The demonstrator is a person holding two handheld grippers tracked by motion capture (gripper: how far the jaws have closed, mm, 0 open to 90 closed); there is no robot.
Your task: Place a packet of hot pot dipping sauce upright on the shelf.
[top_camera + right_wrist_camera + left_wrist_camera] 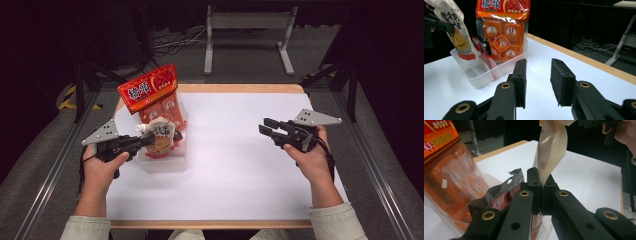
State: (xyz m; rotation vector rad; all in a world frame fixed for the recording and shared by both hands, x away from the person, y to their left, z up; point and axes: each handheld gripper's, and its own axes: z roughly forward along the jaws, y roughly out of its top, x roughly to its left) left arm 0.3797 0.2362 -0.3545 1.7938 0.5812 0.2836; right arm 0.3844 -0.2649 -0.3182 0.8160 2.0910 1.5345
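A clear plastic bin point(167, 162) stands at the table's left side. A tall orange-red snack bag point(150, 92) stands upright in it. My left gripper point(145, 141) is shut on a pale spouted pouch point(161, 136), holding it over the bin. In the left gripper view the jaws point(541, 178) pinch the beige pouch point(551, 150) at its lower edge. A small dark red packet point(504, 192) sits in the bin beside the orange bag point(449, 170). My right gripper point(267, 127) hovers open over the table's right half, nothing between its fingers point(537, 75). The right gripper view faces the bin point(481, 77), the orange bag point(504, 25) and the pouch point(454, 27).
The white table top point(240, 165) has a wooden edge point(240, 88) at the back. Beyond it stand a metal frame point(247, 30) and cables on a grey floor. Rails run along both sides of the table.
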